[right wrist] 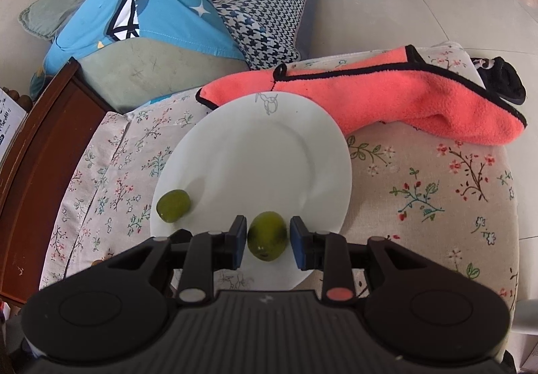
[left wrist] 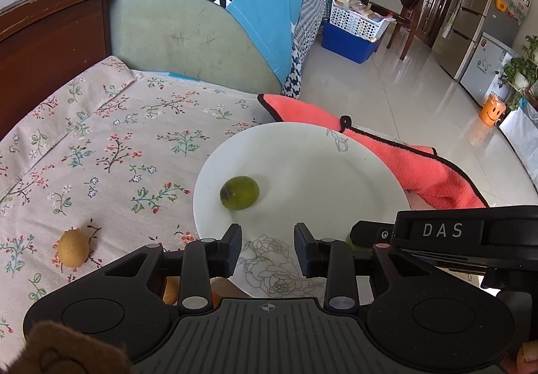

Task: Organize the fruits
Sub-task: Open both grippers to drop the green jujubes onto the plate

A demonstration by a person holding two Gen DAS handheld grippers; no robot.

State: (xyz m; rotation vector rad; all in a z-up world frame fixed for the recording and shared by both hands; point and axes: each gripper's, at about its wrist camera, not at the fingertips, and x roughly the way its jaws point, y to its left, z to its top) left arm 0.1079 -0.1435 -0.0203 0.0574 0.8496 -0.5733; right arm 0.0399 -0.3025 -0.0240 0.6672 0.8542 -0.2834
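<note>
- Left wrist view looks down-forward, close over the round white ceramic plate, room beyond.
- Right wrist view looks steeper, close.
- Both share the plate and coral fleece towel.

left tool parted, right tool parted

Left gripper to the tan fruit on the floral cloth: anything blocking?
Nothing visible. The small tan round fruit lies alone on the floral cloth, left of the white plate. The left gripper stands open and empty over the plate's near rim, bare cloth between.
</note>
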